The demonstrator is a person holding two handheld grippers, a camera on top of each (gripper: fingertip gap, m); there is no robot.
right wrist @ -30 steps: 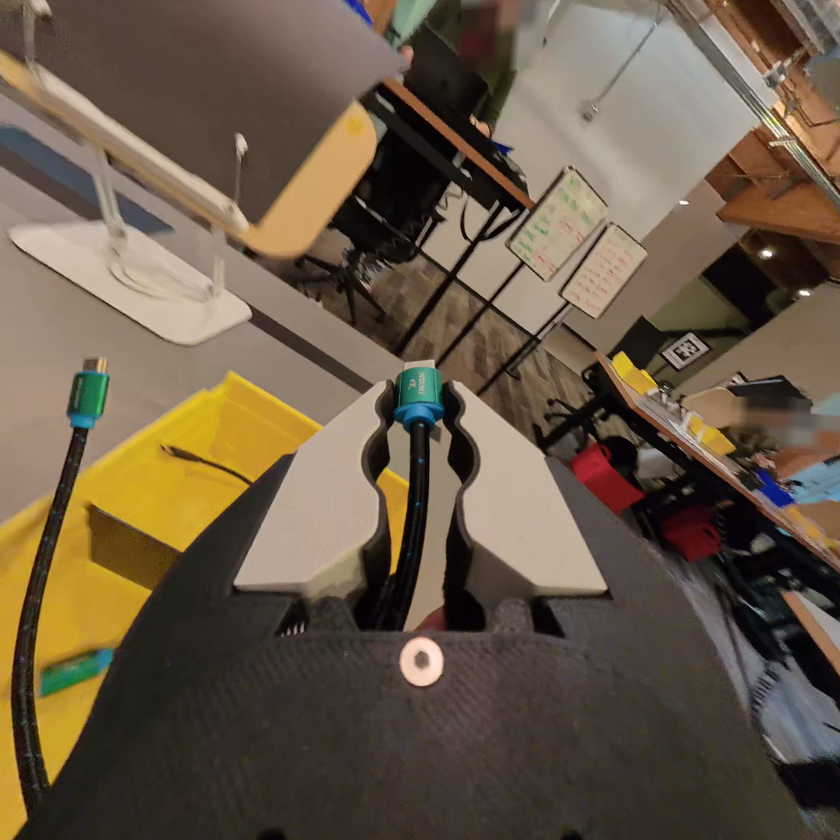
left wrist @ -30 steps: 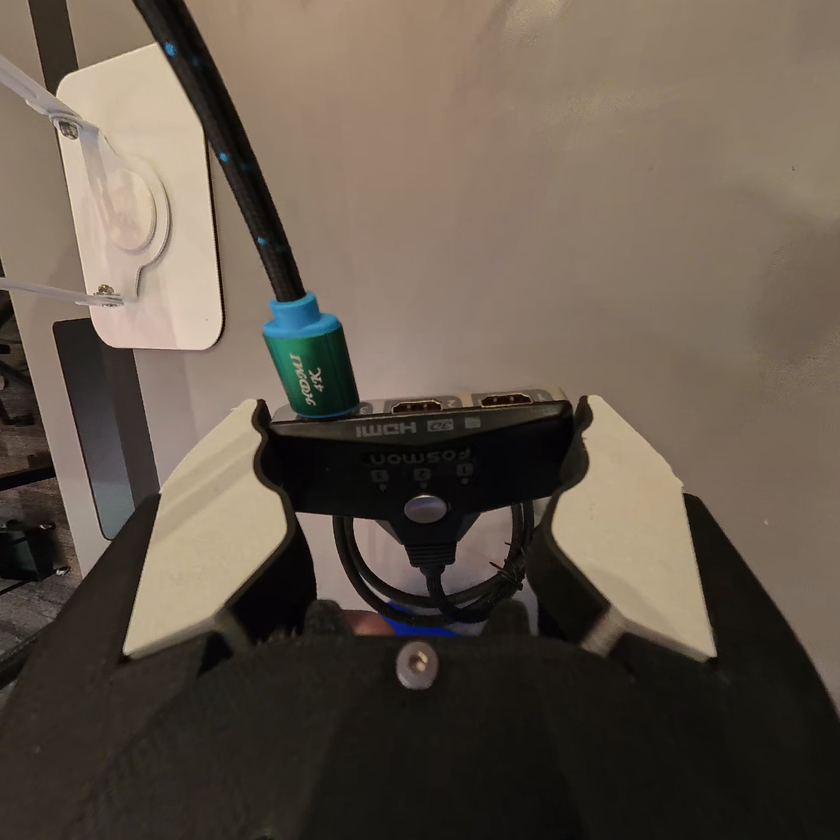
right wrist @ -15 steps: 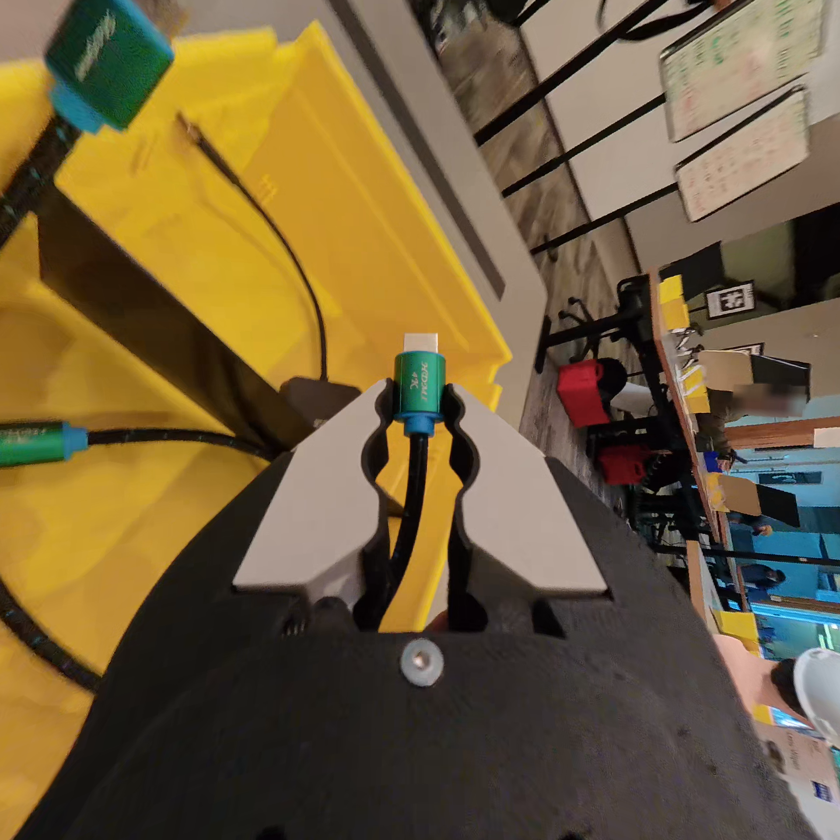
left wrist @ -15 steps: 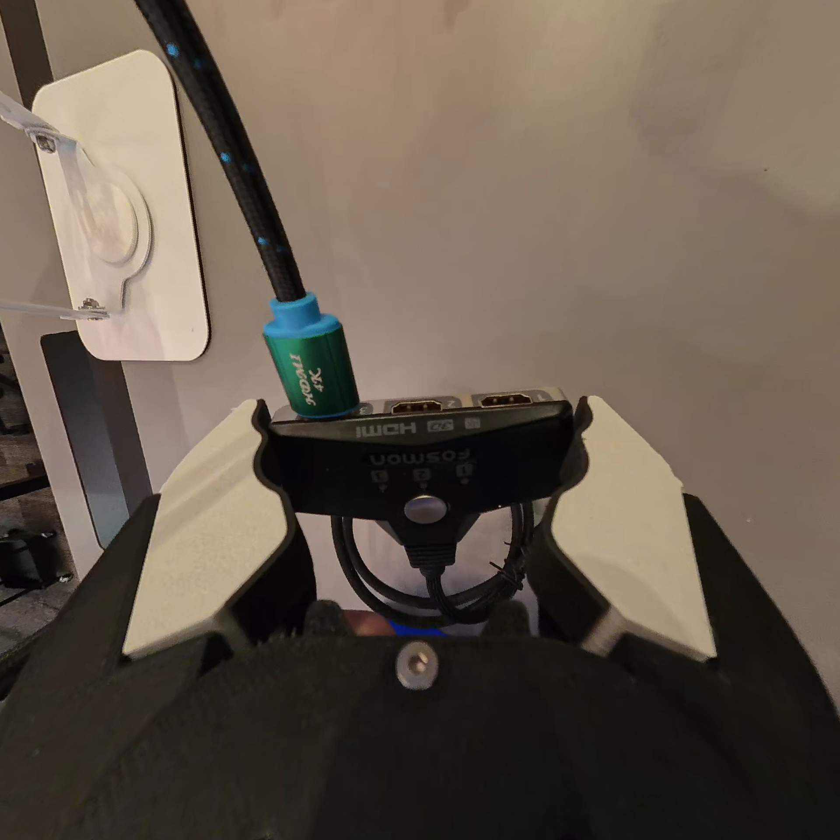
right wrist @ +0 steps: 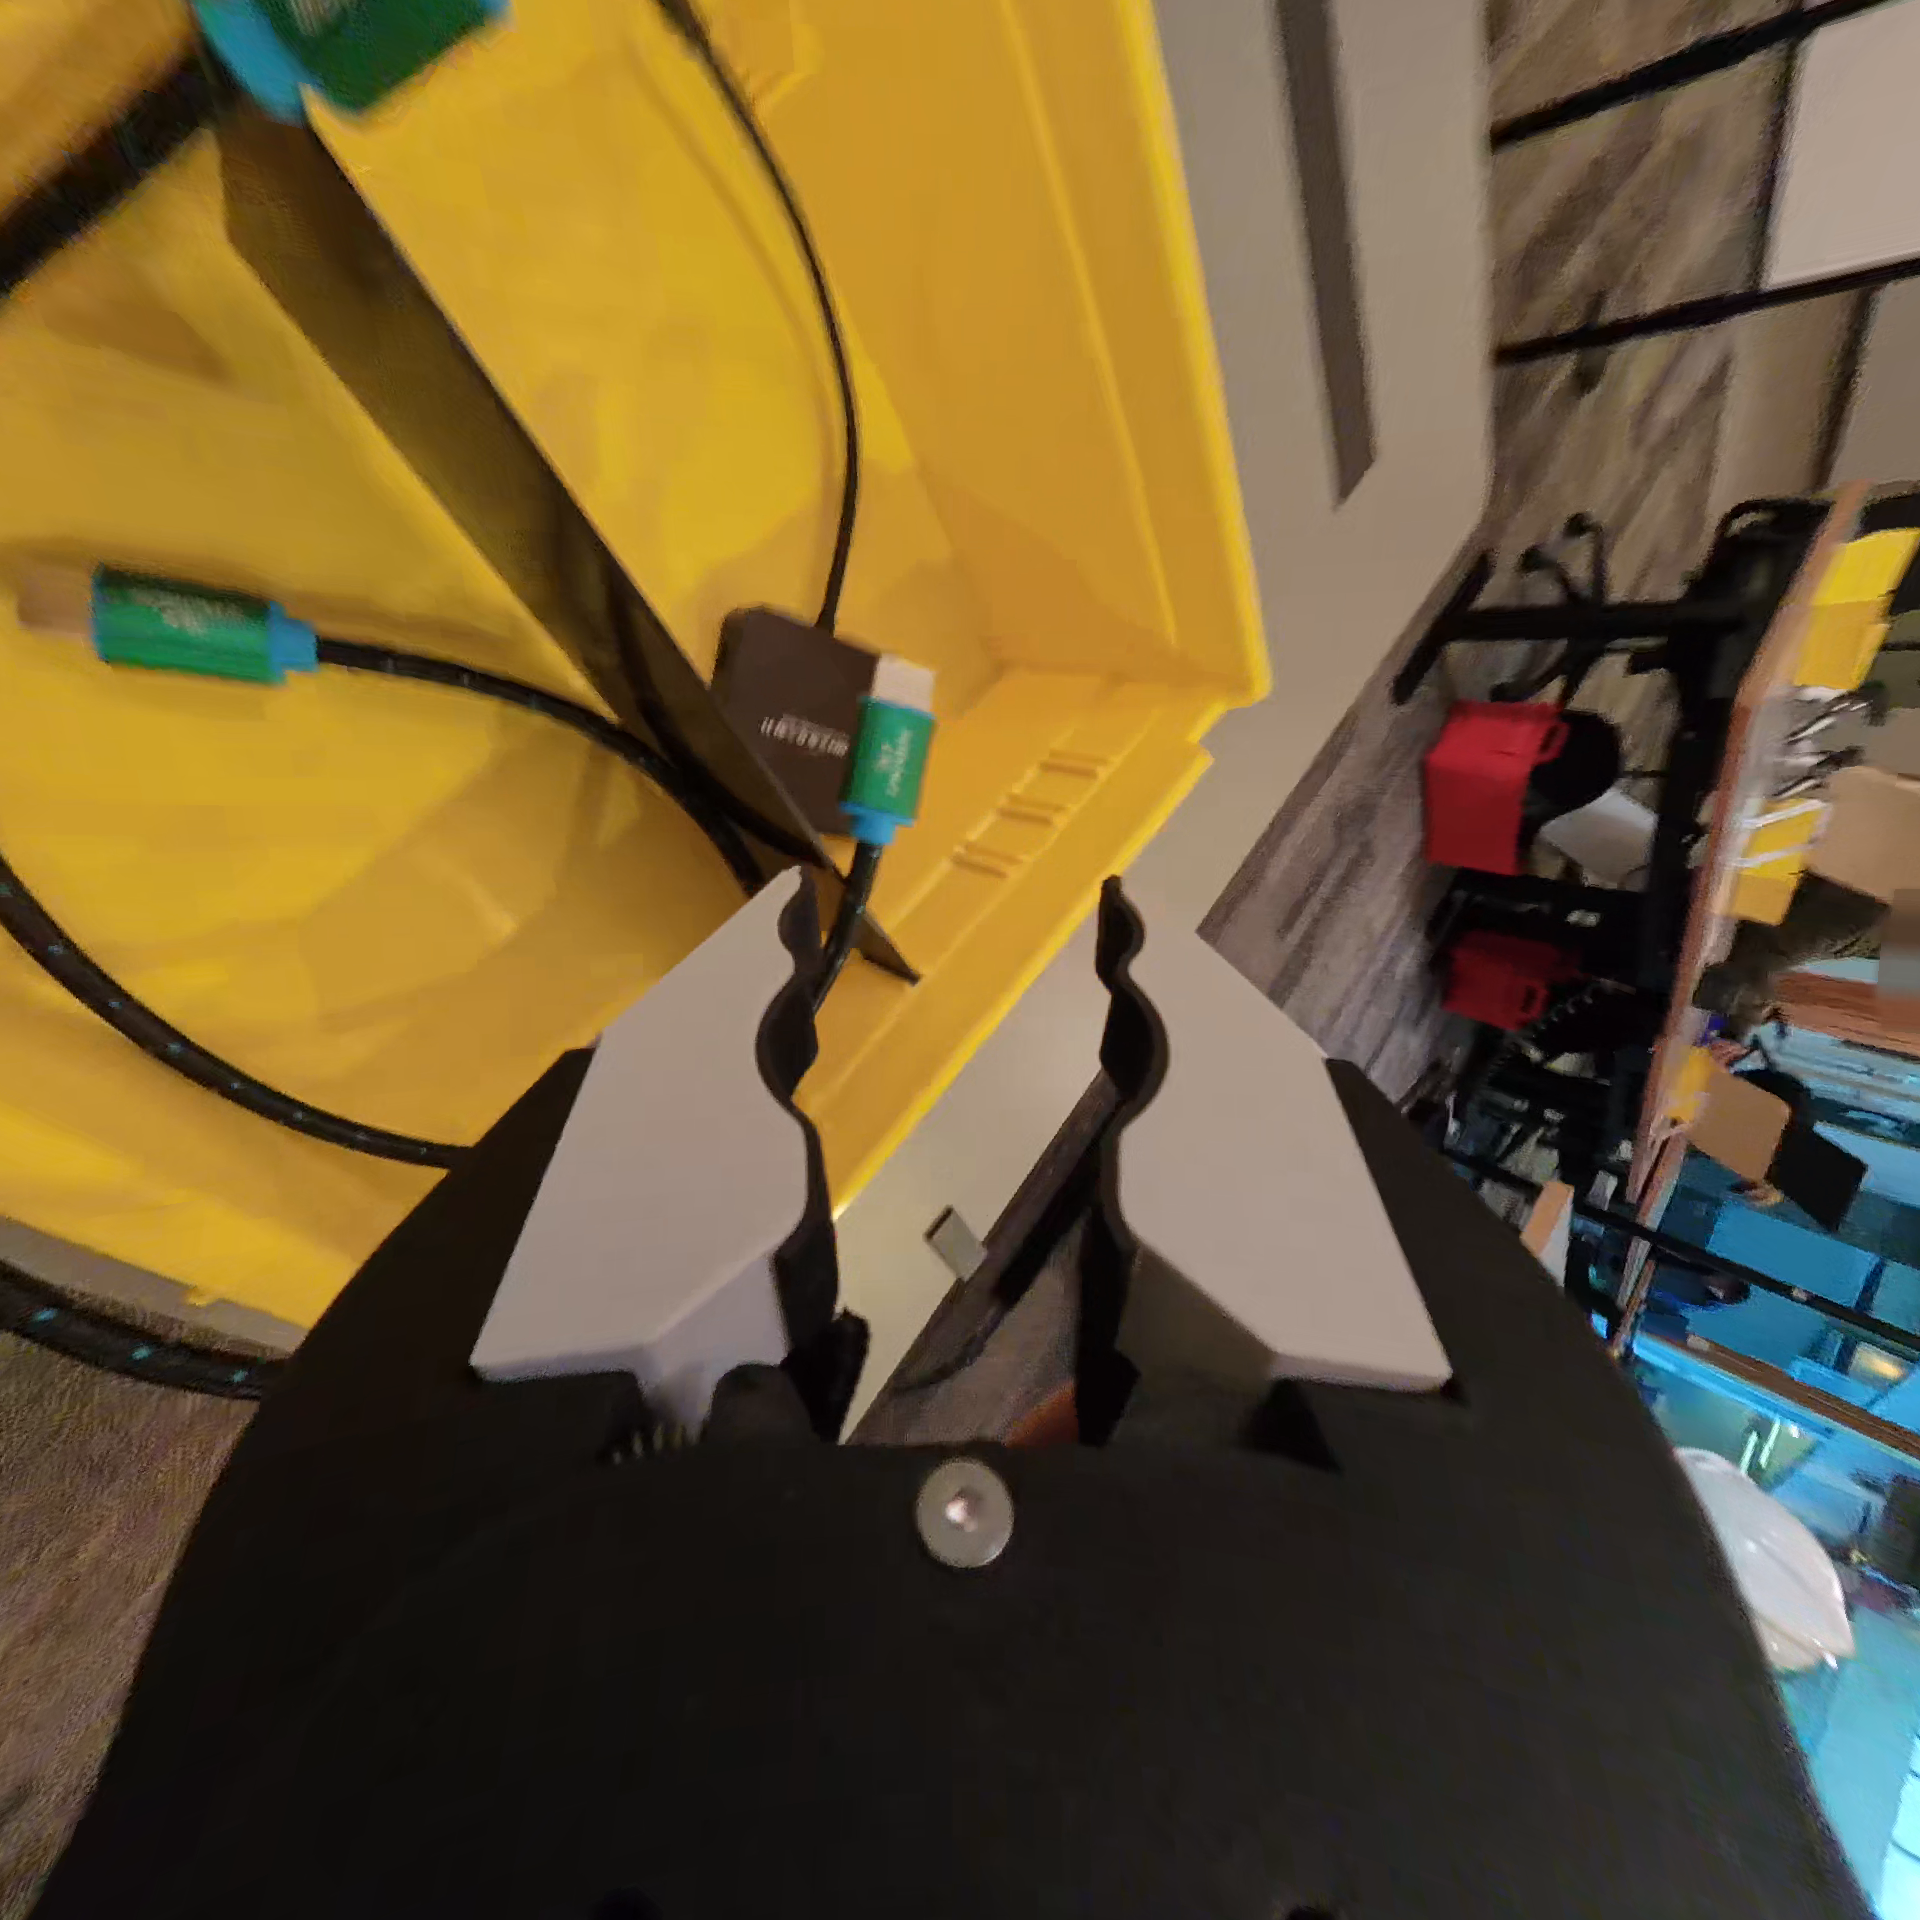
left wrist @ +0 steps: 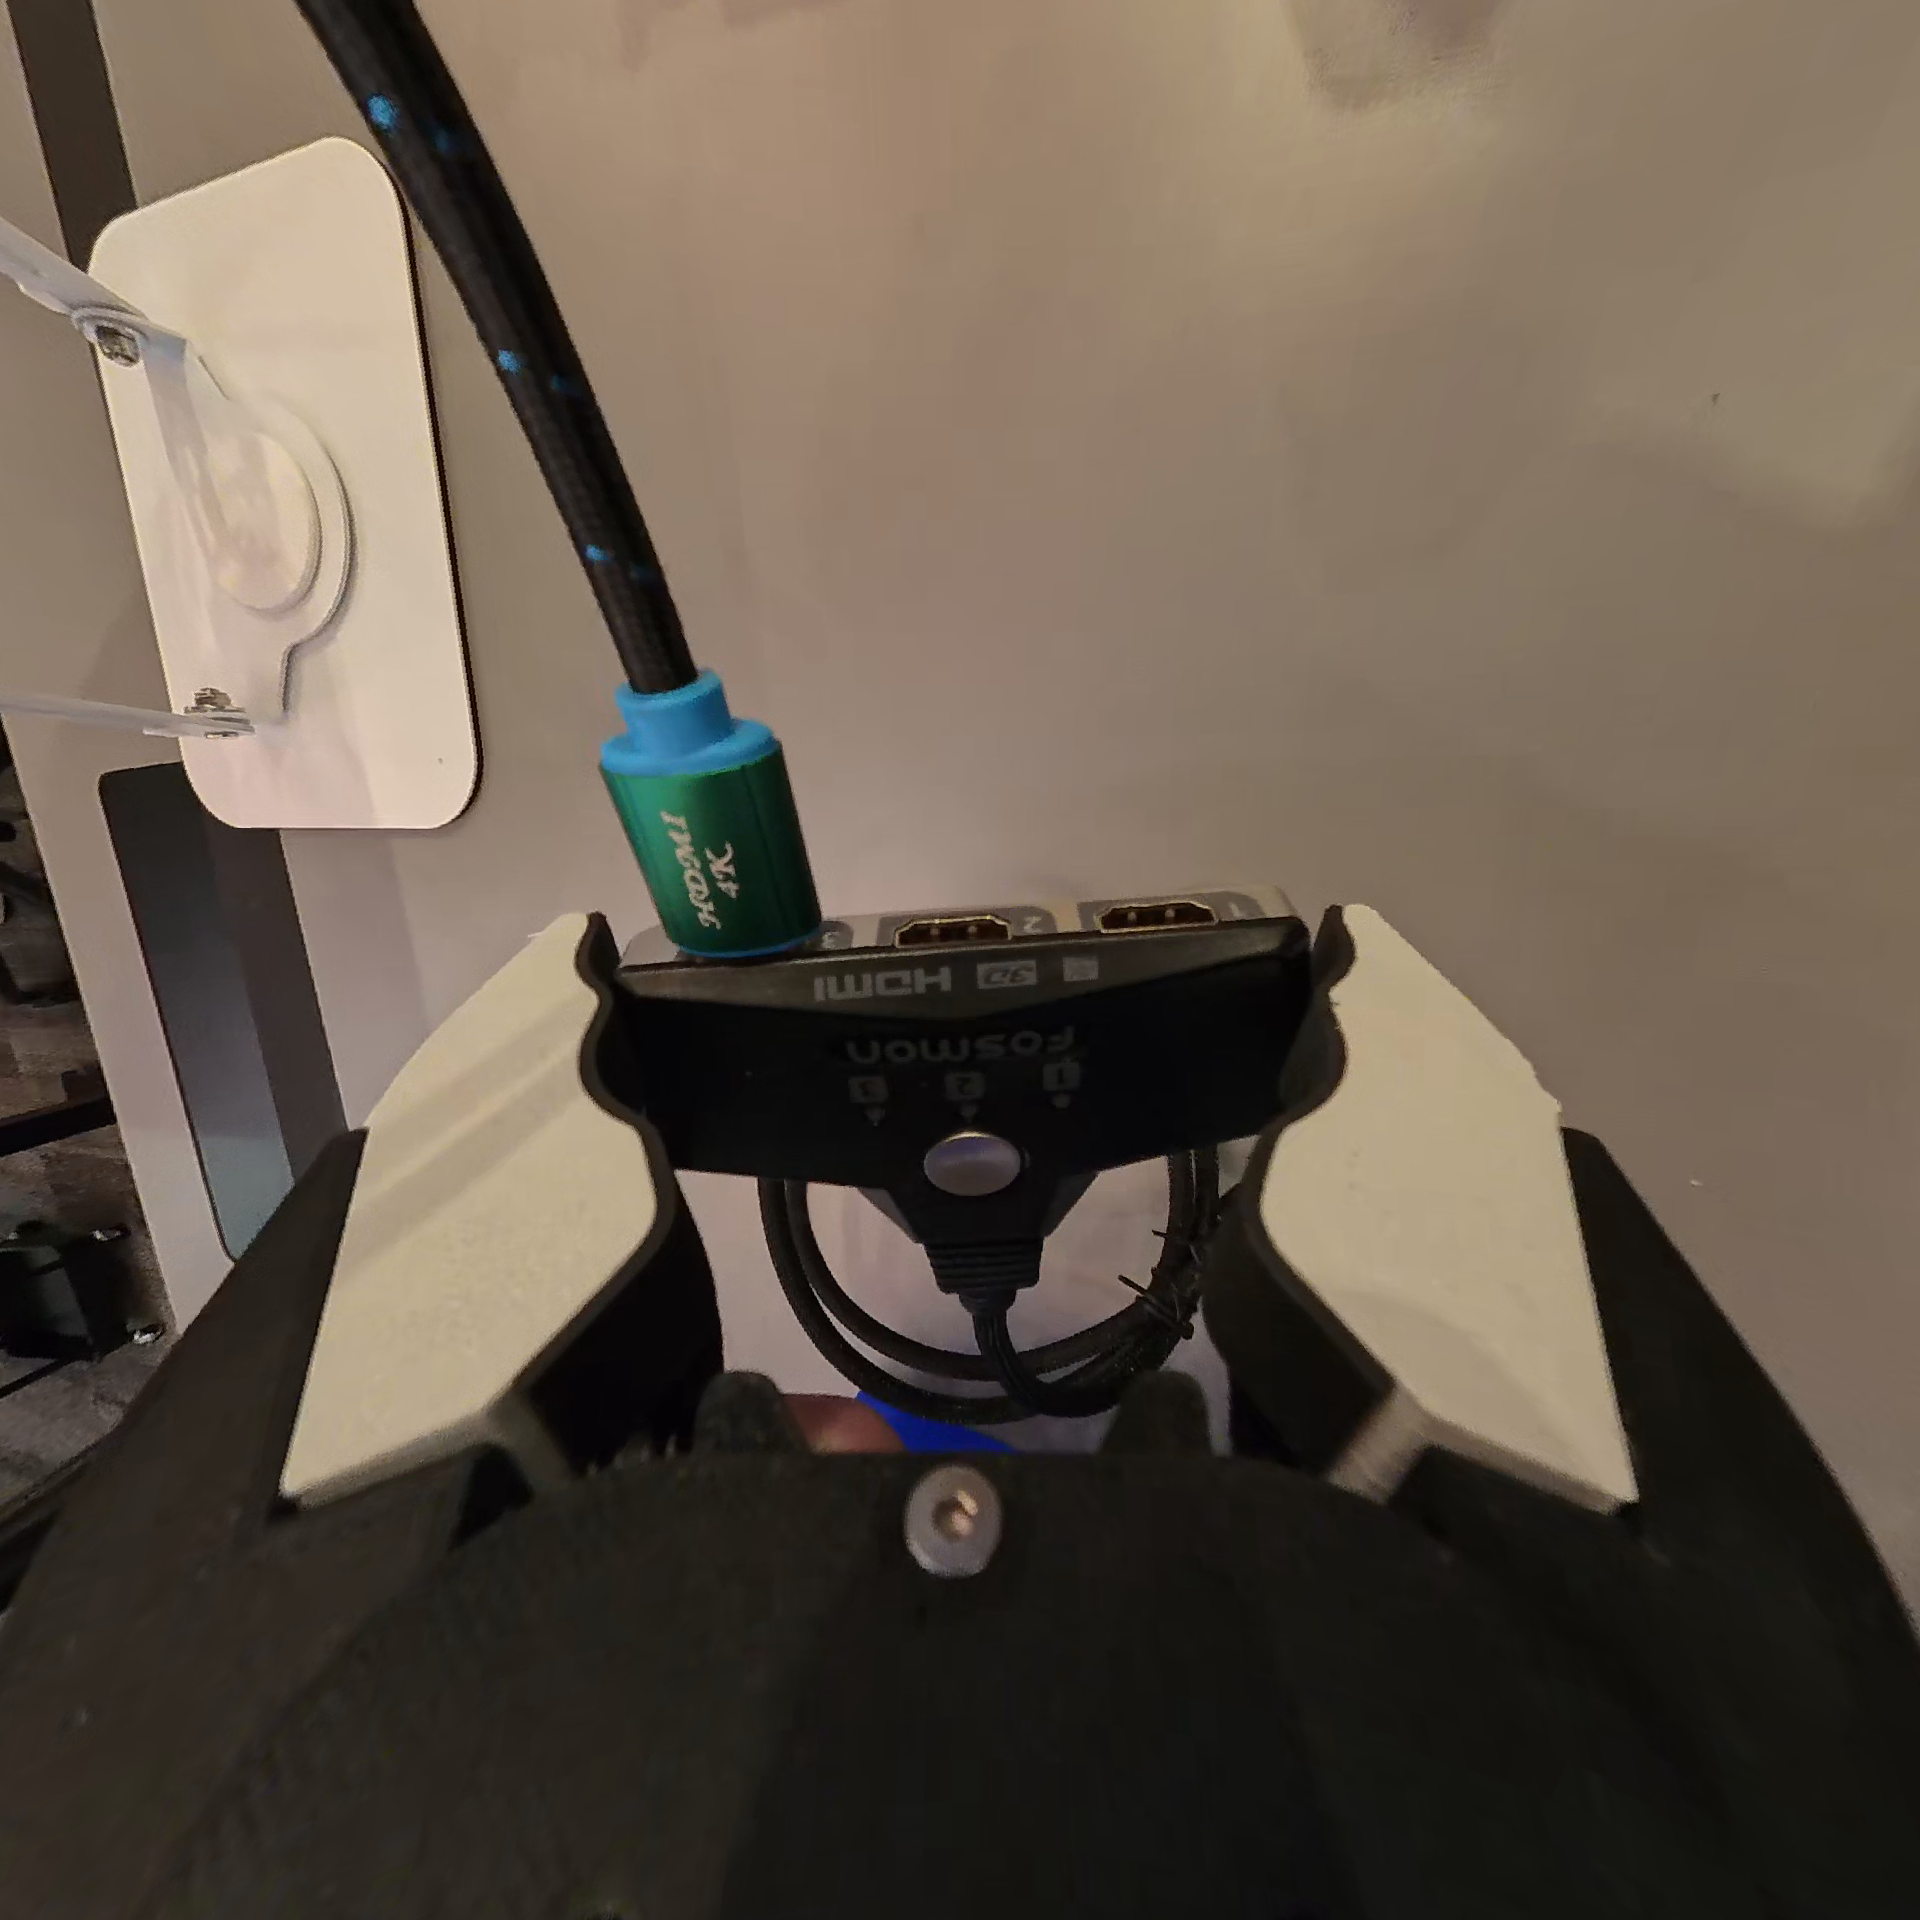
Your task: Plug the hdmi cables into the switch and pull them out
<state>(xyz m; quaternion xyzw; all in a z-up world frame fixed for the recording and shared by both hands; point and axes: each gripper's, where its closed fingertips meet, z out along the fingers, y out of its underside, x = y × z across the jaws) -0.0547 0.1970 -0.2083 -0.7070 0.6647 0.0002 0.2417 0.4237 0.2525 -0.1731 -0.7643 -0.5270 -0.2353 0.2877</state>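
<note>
Left hand-held gripper (left wrist: 961,997) pinching switch (left wrist: 961,1049), one cable (left wrist: 717,842) sitting plugged in at centre left. Right hand-held gripper (right wrist: 951,904) spread, gripping nothing, hanging over yellow bin (right wrist: 1091,312).

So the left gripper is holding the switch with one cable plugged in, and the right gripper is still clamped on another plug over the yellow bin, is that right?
Not quite. The right gripper is open: in the right wrist view its jaws stand apart and the plug lies loose over the yellow bin. The rest holds: the left gripper clamps the switch, one cable plugged in.
</note>
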